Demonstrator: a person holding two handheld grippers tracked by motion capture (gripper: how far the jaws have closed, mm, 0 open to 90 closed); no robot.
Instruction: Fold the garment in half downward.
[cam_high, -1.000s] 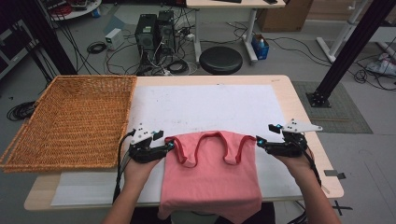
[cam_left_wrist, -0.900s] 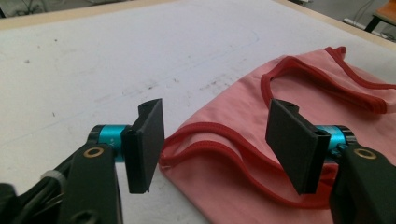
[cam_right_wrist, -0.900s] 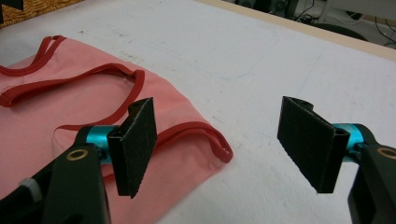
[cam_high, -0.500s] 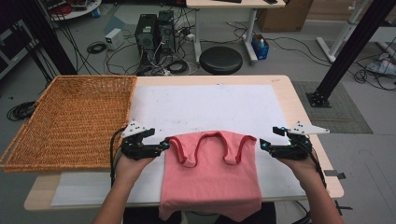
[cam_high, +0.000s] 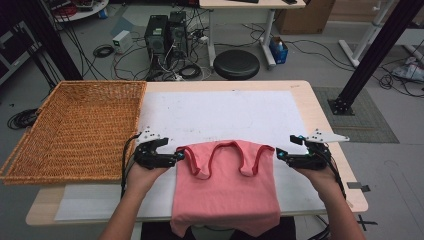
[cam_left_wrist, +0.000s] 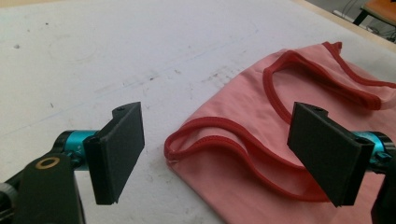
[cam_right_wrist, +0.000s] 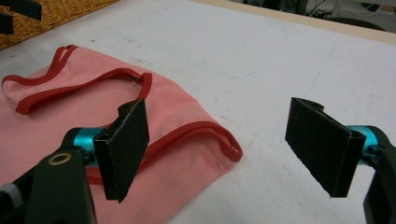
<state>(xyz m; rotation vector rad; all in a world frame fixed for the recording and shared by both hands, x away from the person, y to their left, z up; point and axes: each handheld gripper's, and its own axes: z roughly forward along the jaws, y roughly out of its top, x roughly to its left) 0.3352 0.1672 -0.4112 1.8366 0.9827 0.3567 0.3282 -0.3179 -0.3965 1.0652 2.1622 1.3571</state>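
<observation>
Wicker basket (cam_high: 75, 127) bare inside — both hand-held grippers spread wide, pink tank top (cam_high: 225, 190) unpinched between them.

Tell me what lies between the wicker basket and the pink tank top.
In the high view, the left hand-held gripper sits over white table mat between wicker basket and pink tank top.

Lighting in the high view is even and moderate, apparently from overhead: the white table cover (cam_high: 225, 112) reads pale without glare, the floor beyond is dimmer, and shadows beside the wicker basket (cam_high: 75, 127) are soft. That view is soft and slightly grainy, with fine detail smeared, and straight lines bow a little towards its edges. Both gripper views are brighter and sharper at mid-distance, where the stitching on the pink tank top (cam_left_wrist: 261, 140) is crisp, while each view's near black pads (cam_right_wrist: 126, 149) cast faint, diffuse shadows and the far corners go soft.
</observation>
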